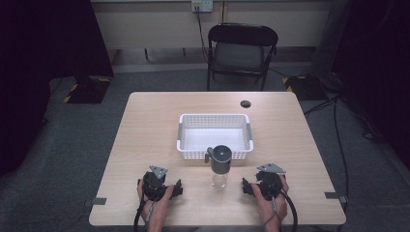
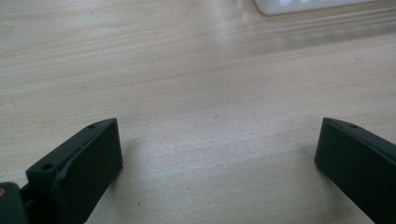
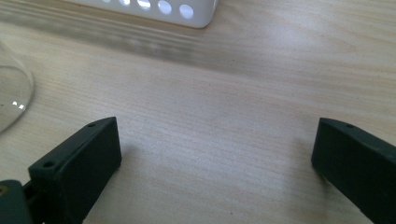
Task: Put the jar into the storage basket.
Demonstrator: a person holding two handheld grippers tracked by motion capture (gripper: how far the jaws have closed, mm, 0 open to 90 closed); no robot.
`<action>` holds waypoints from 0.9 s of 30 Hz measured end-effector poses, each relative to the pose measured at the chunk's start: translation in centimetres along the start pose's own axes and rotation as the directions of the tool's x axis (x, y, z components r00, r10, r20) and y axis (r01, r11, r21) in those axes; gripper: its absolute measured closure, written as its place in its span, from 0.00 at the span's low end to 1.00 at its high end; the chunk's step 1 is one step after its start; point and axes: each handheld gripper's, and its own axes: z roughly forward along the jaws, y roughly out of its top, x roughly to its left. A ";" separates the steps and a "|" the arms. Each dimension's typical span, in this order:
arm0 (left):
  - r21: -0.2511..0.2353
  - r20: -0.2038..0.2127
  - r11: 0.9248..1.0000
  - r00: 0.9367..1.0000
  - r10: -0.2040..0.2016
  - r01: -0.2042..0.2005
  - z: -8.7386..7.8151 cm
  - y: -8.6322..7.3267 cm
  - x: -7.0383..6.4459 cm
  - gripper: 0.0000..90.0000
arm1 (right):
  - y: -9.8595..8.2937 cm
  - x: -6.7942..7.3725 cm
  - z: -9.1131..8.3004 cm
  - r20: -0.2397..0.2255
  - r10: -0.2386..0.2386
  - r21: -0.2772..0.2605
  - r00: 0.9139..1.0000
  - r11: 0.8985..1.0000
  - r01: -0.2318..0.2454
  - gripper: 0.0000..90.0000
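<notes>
- At the near edge of the table point(image 1: 145, 121), my two grippers rest low on the wood, one held in each of the person's hands, forearms coming in from below.
- My left gripper point(image 1: 159, 186) sits left of centre; in the left gripper view its black jaws stand wide apart with bare wood grain between them and nothing held.
- My right gripper point(image 1: 263, 186) mirrors it on the right; in the right gripper view its jaws are likewise spread wide and empty.
- Between the two grippers, a little farther in, stands a clear glass bottle point(image 1: 220, 166) with a dark grey cap and a small side handle or spout, upright. Its rounded clear base curves in at the left edge of the right gripper view point(image 3: 11, 98).
- I judge the bottle stiff, smooth and slippery at the glass, breakable if knocked over, and somewhat top-heavy under that cap. The best hold looks like the dark cap section or just below it, jaws squeezing from both sides, slowly.
- Just behind the bottle lies a white perforated plastic basket point(image 1: 215, 118), apparently empty, and probably light enough to slide if bumped.
- Farther off, a small dark round spot point(image 1: 245, 104) marks the tabletop.
- Beyond the table stands a black folding chair point(image 1: 241, 50).
</notes>
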 end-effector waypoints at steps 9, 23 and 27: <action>0.000 0.001 1.000 1.000 0.001 -0.001 0.0 0.0 0.0 0.00 | 0.0 0.0 0.0 -0.002 0.000 0.000 1.000 1.000 0.000 0.00; 0.000 0.001 1.000 1.000 0.002 -0.002 0.0 0.0 0.0 0.00 | -0.1 -0.1 -0.4 -0.010 0.011 -0.007 1.000 1.000 -0.011 0.03; 0.000 0.001 1.000 1.000 0.002 -0.002 0.0 0.0 0.0 0.00 | 0.0 -0.3 -1.3 -0.043 0.014 -0.047 0.999 0.999 -0.016 0.04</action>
